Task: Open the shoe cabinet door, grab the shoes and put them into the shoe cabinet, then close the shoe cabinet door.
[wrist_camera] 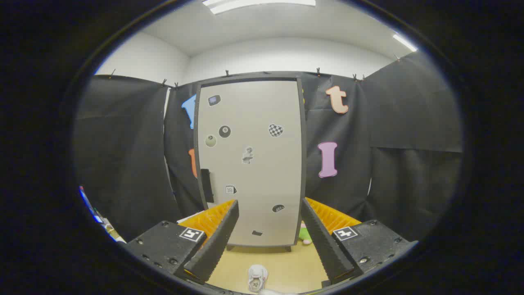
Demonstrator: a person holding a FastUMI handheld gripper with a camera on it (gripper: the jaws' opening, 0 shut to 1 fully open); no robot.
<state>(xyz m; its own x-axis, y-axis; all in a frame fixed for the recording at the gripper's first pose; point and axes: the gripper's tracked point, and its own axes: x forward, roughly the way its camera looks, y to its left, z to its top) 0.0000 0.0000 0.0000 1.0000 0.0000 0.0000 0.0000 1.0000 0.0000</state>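
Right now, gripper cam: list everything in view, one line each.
shoe cabinet: 1, pale grey door in a dark frame, door shut, standing on the floor beyond the fingers, against the booth wall
handle: 1, black, on the door's left edge
stickers: several, mostly black and white, scattered over the door
shoe: 1, white, on the floor between the fingers, nearer than the cabinet
green and pink object: 1, on the floor by the cabinet's right foot, partly hidden, cannot tell what it is
floor: tan
booth wall: black cloth, behind and beside the cabinet
ceiling lights: 2, white, overhead
gripper: 1, fingers open, holding nothing
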